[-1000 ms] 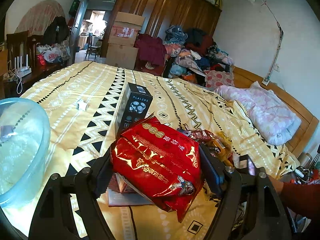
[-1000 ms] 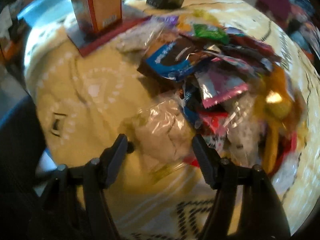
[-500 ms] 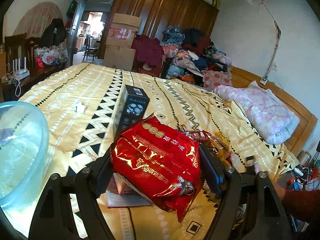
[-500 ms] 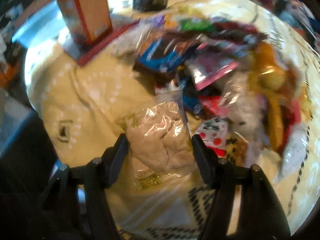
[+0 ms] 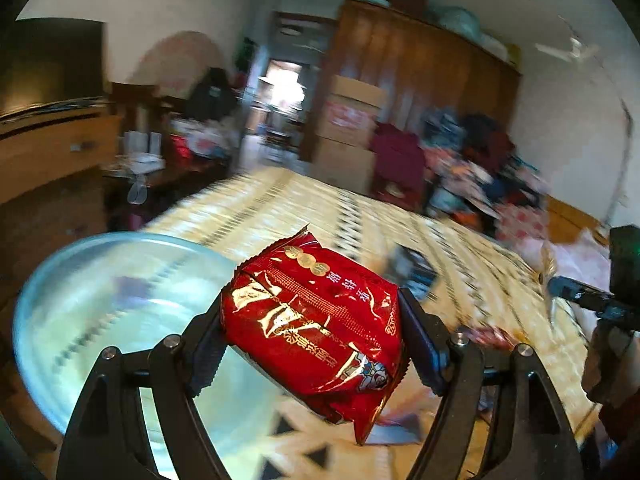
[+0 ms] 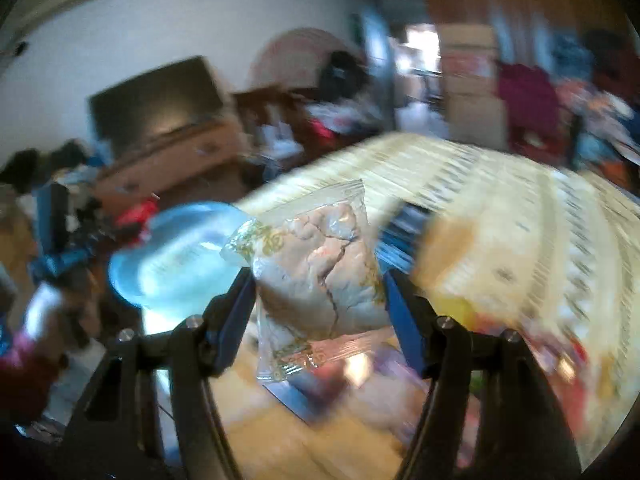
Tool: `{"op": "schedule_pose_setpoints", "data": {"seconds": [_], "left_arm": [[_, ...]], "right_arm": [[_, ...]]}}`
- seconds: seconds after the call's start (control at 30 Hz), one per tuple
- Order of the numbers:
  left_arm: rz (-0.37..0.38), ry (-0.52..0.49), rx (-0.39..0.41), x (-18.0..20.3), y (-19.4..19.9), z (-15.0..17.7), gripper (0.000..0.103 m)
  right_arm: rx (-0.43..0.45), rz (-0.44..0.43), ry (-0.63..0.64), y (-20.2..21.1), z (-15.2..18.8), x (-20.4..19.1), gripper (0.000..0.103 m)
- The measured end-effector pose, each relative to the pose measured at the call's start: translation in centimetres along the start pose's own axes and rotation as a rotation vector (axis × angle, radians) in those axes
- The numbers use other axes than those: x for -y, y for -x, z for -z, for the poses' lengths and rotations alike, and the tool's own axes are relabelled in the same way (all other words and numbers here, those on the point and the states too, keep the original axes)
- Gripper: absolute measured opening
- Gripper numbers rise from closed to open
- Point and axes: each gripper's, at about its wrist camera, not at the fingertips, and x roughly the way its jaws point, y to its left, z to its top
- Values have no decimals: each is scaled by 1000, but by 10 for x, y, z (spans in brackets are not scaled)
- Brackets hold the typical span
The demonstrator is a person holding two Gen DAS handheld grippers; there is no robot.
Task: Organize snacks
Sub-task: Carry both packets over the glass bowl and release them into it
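So far both grippers are loaded and airborne: the left gripper (image 5: 311, 322) has its jaws clamped on a red snack packet (image 5: 316, 328), the right gripper (image 6: 318, 296) on a clear-wrapped pastry (image 6: 320, 276). Neither is in the blue bowl (image 5: 100, 300) yet, and by my reading much of the snack pile (image 6: 532, 360) on the bed (image 5: 360, 220) remains unsorted.

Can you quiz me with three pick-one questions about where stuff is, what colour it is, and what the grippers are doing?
1. Where is the blue bowl in the left wrist view?
A. left of the red packet
B. right of it
C. on top of it

2. What colour is the packet in the left gripper?
A. green
B. red
C. white

3. What is the right gripper doing?
A. hanging empty
B. gripping a spoon
C. gripping a clear bag

Answers: 1 A, the bowl fills the left side beside the packet. 2 B, its shiny wrapper is red. 3 C, both fingers press the bag of pale food.
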Motion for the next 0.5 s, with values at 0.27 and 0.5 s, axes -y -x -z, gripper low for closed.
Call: {"op": "schedule_pose_setpoints", "data": {"seconds": [0.27, 0.5], "left_arm": [[-206, 85, -47, -89, -16, -11, 79], [-266, 142, -175, -126, -53, 17, 79]], "right_arm": [[-116, -257, 25, -143, -48, -111, 66], [-293, -304, -2, -206, -18, -147, 66]]}}
